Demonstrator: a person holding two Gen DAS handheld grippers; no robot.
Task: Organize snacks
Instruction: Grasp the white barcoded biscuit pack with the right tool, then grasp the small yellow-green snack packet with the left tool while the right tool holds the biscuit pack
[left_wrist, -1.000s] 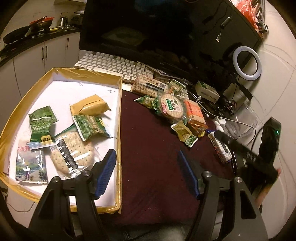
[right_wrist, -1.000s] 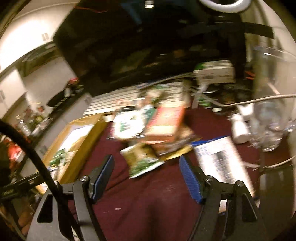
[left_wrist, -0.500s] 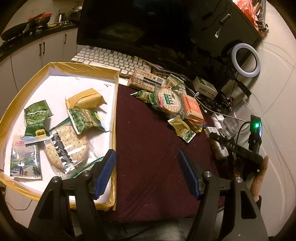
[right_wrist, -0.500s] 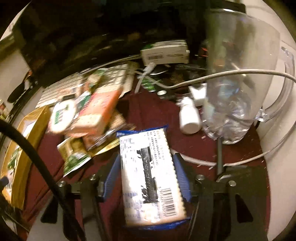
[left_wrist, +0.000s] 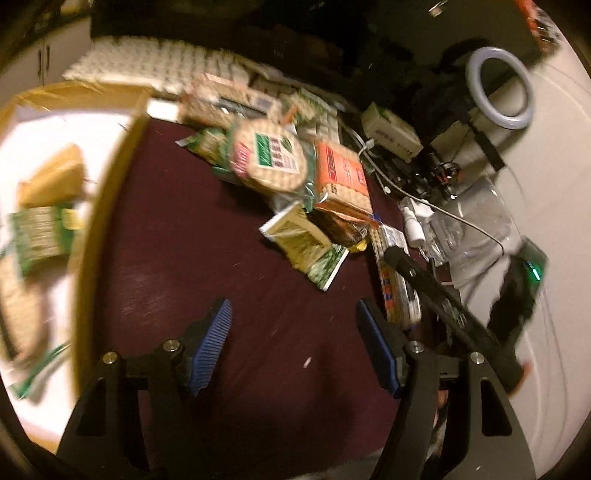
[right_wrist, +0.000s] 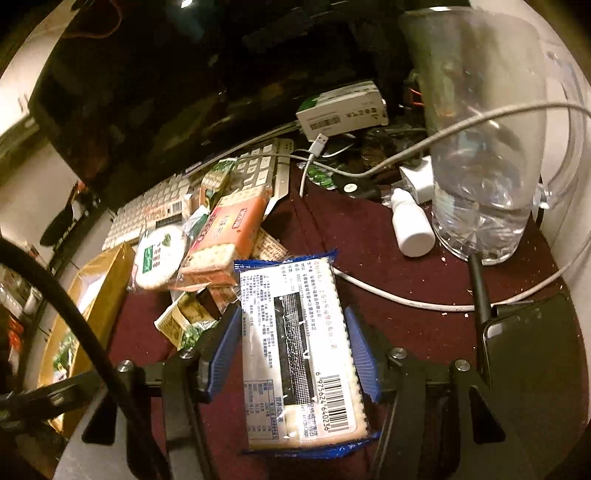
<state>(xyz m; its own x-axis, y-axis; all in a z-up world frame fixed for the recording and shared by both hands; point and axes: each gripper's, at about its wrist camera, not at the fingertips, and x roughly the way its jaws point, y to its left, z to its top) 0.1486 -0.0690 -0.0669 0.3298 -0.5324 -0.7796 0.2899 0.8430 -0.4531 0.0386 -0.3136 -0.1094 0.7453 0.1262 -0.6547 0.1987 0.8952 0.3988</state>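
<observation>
1. We had the blue-edged cracker packet (right_wrist: 301, 354) lying flat on the maroon cloth of the desk (right_wrist: 399, 258), near its right edge, just beside the heap of loose snacks (right_wrist: 207, 251).
2. Its long axis ran along the fingers of our right hand-held gripper (right_wrist: 293, 350), barcode end toward the camera and far end pointing at the monitor.
3. That hand-held gripper was partly closed, its blue pads against both long sides of the packet.
4. We judged the main risk a crushing squeeze, since the crackers inside looked brittle.
5. A white cable (right_wrist: 388, 291) lay just beside the packet's far end and could snag on a lift; the glass jug (right_wrist: 484, 155) stood near.
6. Our left hand-held gripper (left_wrist: 293, 345) stood wide open and empty over bare cloth, between the cardboard tray (left_wrist: 107, 173) and the heap.
</observation>
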